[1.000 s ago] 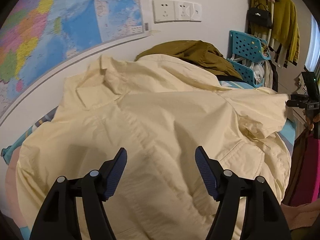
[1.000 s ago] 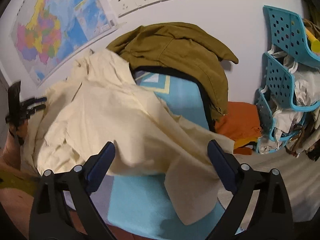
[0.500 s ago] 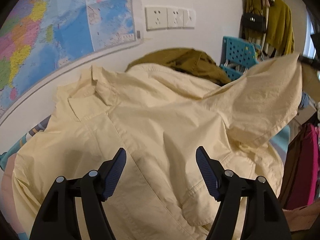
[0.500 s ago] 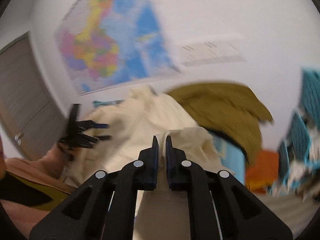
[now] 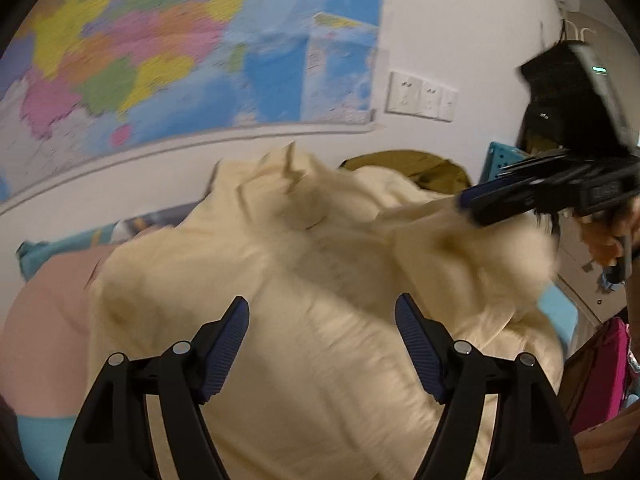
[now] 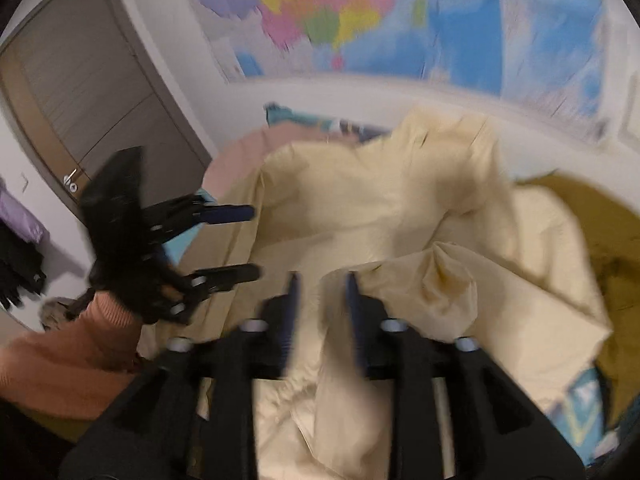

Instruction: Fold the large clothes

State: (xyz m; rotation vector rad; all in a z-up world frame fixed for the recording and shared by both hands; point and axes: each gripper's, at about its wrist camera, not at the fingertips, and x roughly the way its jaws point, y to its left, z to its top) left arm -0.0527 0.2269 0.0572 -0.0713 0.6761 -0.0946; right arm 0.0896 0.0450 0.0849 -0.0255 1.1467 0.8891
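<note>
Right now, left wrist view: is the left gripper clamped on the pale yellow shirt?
No, the left gripper is open above the pale yellow shirt, nothing between its pads.

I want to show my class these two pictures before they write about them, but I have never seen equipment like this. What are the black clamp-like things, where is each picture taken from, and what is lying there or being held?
No robot here: a person holds a two-finger gripper in each hand, each with a camera looking along its fingers. One picture is from the left gripper, whose jaws stand open over the cloth, holding nothing. The other is from the right gripper; its jaws have just been opening, with a fold of cloth between them, and they no longer pinch it. Each picture also shows the other gripper at its edge. A large cream shirt lies on a bed, an olive garment behind it, a wall map above. Both pictures are blurred.
</note>
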